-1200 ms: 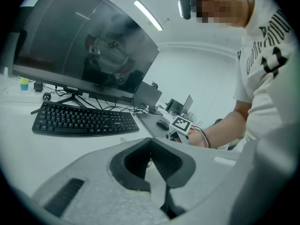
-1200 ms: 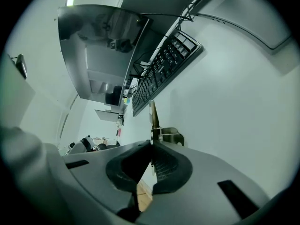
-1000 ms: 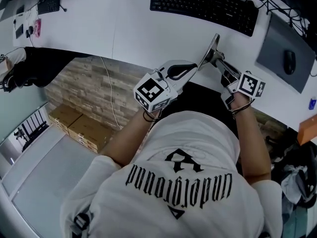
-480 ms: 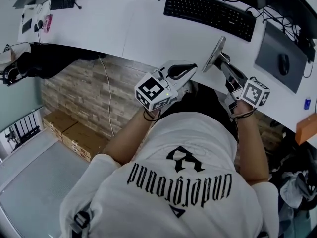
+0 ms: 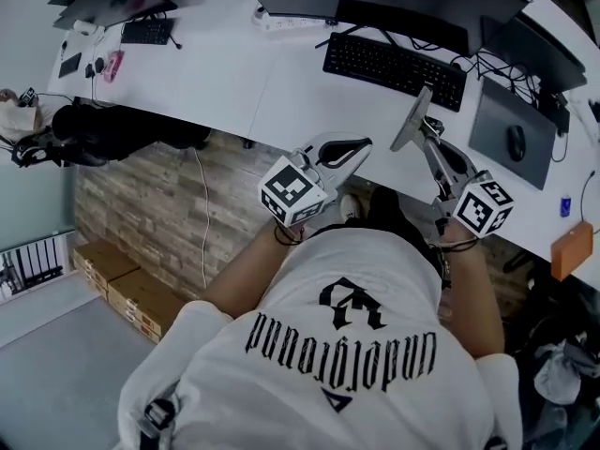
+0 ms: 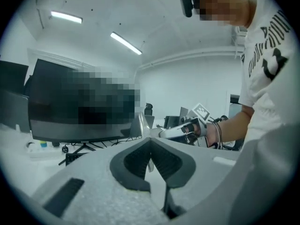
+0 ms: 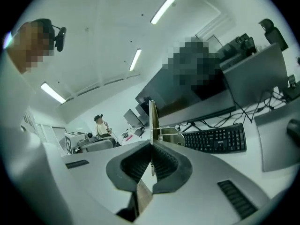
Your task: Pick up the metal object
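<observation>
**Flat silver metal object (image 5: 411,118) gripped and off the desk**

The right gripper (image 5: 425,131) has its jaws closed on the thin metal object, which stands edge-on between the pads and juts out beyond the tips, above the white desk (image 5: 281,82). The left gripper (image 5: 349,148) sits to the side of it, jaws pressed together on nothing. Holding it well probably calls for firm, even pressure and a steady wrist, since so thin a piece could pivot or slip between the pads.

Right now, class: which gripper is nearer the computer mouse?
Right. The right gripper, clamping the metal object, sits left of the mouse; the left gripper is farther left.
</observation>
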